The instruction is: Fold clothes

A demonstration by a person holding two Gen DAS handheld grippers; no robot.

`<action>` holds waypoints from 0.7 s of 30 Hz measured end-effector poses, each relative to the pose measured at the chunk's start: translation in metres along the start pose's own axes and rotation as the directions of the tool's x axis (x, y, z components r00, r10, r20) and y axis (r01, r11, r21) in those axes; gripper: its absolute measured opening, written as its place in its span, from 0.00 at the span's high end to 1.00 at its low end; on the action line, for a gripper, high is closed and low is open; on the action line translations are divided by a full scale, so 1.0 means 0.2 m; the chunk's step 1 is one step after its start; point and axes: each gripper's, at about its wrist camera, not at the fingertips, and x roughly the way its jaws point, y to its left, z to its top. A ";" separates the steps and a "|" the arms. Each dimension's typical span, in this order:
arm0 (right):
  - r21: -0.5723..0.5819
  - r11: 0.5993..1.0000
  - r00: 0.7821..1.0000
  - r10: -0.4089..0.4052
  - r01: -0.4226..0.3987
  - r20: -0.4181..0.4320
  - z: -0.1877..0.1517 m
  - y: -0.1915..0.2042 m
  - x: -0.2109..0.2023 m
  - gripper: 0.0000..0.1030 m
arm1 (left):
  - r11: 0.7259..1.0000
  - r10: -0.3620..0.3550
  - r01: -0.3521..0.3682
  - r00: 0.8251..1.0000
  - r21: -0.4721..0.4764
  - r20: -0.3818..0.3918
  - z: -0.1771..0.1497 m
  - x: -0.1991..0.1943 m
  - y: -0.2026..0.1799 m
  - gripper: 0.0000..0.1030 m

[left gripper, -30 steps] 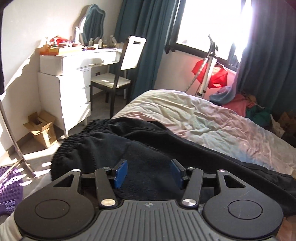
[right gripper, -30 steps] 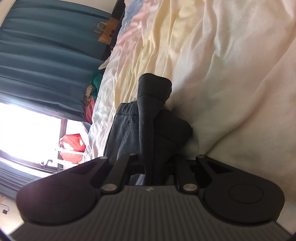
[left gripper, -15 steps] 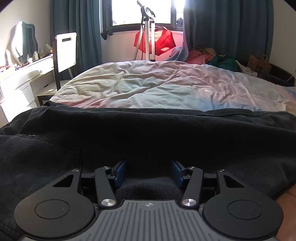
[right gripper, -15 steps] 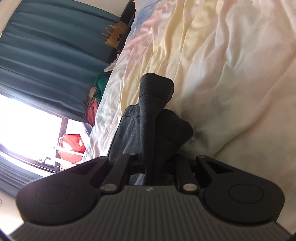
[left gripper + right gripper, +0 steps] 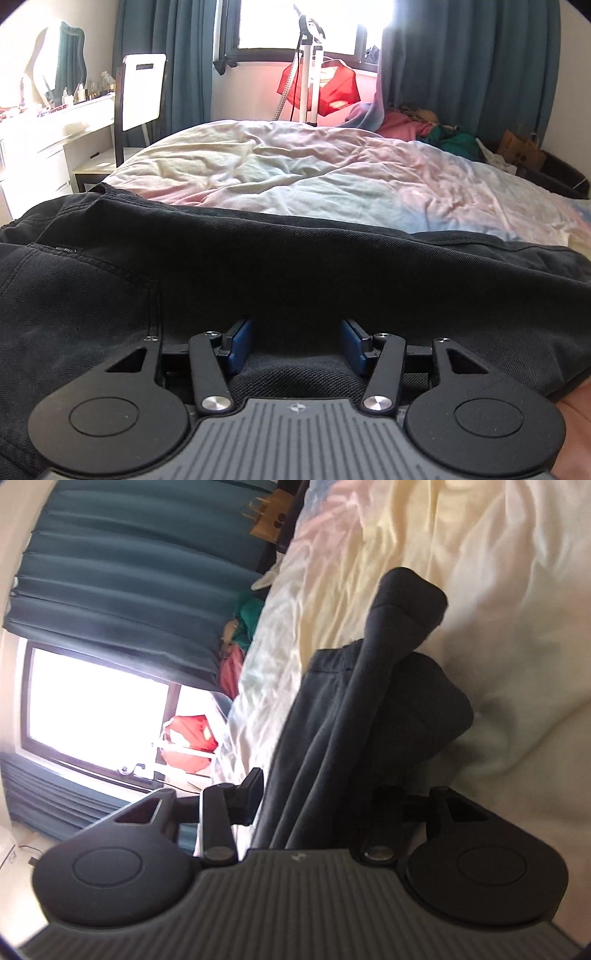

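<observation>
Black trousers point(image 5: 280, 269) lie across the near edge of the bed point(image 5: 295, 173), waistband to the left. My left gripper point(image 5: 297, 347) sits low over the dark cloth with its blue pads point(image 5: 240, 341) apart and cloth bunched between them, not pinched. In the right wrist view the camera is rolled sideways. My right gripper point(image 5: 317, 805) stands with its jaws spread around a bunched fold of the same trousers point(image 5: 369, 686). The cloth runs between the fingers point(image 5: 251, 794) and hides the right-hand one.
A pale rumpled duvet covers the bed. A white dresser point(image 5: 48, 133) and a chair point(image 5: 140, 96) stand at the left. A red lamp on a stand point(image 5: 314, 85) is by the window. A heap of clothes point(image 5: 436, 129) and a paper bag point(image 5: 521, 151) lie at the far right.
My left gripper swung right from the dresser side to face the window and settled over the trousers. My right gripper's jaws have spread apart from the fold they gripped.
</observation>
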 end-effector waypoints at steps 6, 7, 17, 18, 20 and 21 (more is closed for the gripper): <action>0.042 0.993 0.994 -0.106 0.107 -0.017 0.01 -0.09 0.05 0.56 | 1.000 0.012 -0.013 1.000 0.022 0.008 -0.01 0.00 -0.02 0.48; 0.045 0.993 0.994 -0.106 0.107 -0.013 0.01 -0.10 0.05 0.57 | 1.000 0.014 -0.014 1.000 0.023 0.007 -0.01 0.00 -0.02 0.47; -0.034 0.980 0.978 -0.195 0.198 0.071 0.02 -0.06 0.02 0.86 | 0.997 0.027 -0.026 1.000 0.069 -0.012 -0.01 0.02 -0.05 0.43; -0.053 0.977 0.976 -0.200 0.204 0.083 0.02 -0.04 0.02 0.86 | 0.996 0.032 -0.031 0.999 0.084 -0.017 -0.01 0.03 -0.06 0.43; -0.094 0.972 0.973 -0.205 0.216 0.107 0.01 0.00 0.01 0.87 | 0.992 0.049 -0.045 0.998 0.119 -0.030 -0.02 0.04 -0.08 0.42; -0.113 0.969 0.971 -0.208 0.221 0.119 0.00 0.02 0.00 0.87 | 0.989 0.059 -0.053 0.998 0.140 -0.037 -0.02 0.05 -0.10 0.42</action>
